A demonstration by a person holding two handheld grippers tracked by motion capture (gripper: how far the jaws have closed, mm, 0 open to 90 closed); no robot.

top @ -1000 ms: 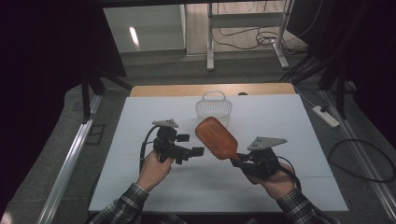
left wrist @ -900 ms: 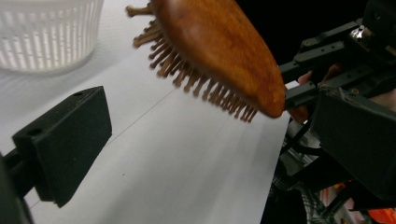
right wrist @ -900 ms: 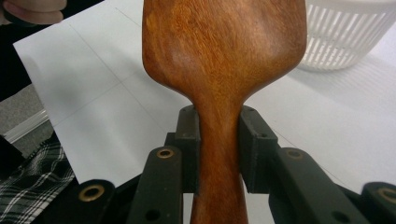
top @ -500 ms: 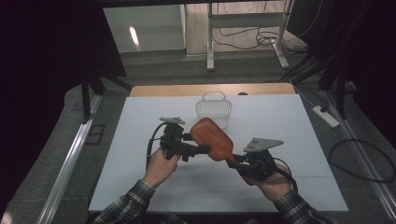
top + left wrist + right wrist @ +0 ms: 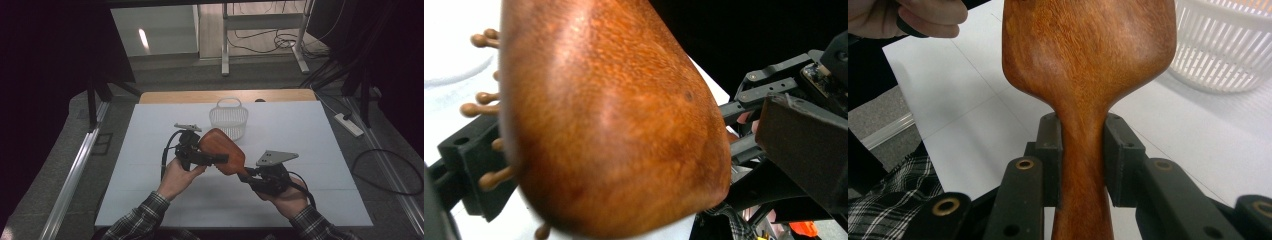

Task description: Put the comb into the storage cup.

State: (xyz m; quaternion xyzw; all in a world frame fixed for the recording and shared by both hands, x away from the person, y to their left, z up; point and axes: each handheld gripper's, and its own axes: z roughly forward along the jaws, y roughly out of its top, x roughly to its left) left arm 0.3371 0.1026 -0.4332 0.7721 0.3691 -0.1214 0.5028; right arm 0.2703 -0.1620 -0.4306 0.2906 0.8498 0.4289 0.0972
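Handover step: right tongs [image 5: 1082,150] clamp wooden hairbrush [image 5: 222,150] by its handle, left tongs [image 5: 207,157] bracket its head, grip unclear; next, left must close firmly before right releases.

High view: above, looking forward and down on the table [image 5: 150,200]. Gripper views: very close, along their jaws. All share the wooden brush [image 5: 222,150].

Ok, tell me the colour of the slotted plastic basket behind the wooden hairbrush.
White slotted plastic basket; clearest in the right gripper view.
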